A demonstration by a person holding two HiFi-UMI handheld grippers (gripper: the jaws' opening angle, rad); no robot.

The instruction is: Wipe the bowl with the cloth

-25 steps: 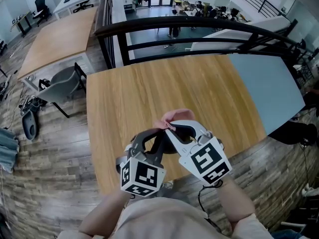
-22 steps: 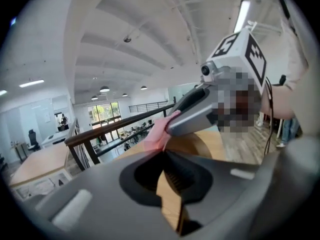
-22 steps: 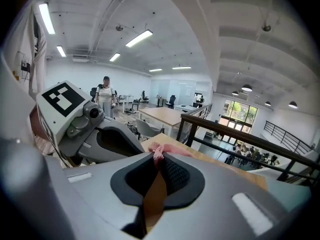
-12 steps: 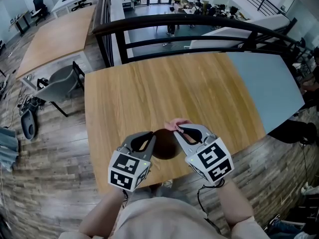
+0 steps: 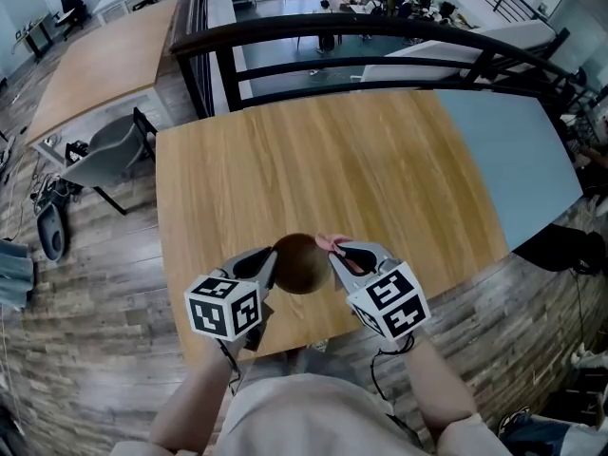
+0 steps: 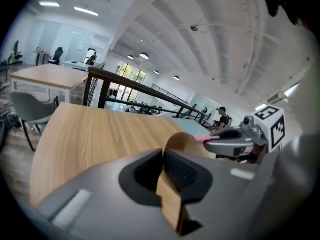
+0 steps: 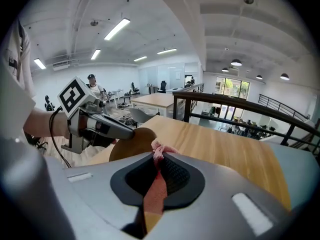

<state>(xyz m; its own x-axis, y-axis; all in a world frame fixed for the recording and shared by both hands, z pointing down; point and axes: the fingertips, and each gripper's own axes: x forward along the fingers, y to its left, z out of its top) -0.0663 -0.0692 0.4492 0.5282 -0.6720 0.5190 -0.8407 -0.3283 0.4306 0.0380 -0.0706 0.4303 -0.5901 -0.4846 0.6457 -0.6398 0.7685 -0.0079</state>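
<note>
Clamps left gripper [image 5: 269,259] on bowl [image 5: 299,264] rim, jaws pinching the wall at bowl's left. Pinches cloth [image 5: 329,243] in right gripper [image 5: 334,251], just right of bowl. Points both grippers forward and down, marker cubes nearest the body, forearms [image 5: 439,388] converging toward bowl.

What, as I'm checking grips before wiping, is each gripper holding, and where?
The left gripper clamps the wooden bowl by its rim wall; the right gripper pinches a bunched part of the pink cloth.
</note>
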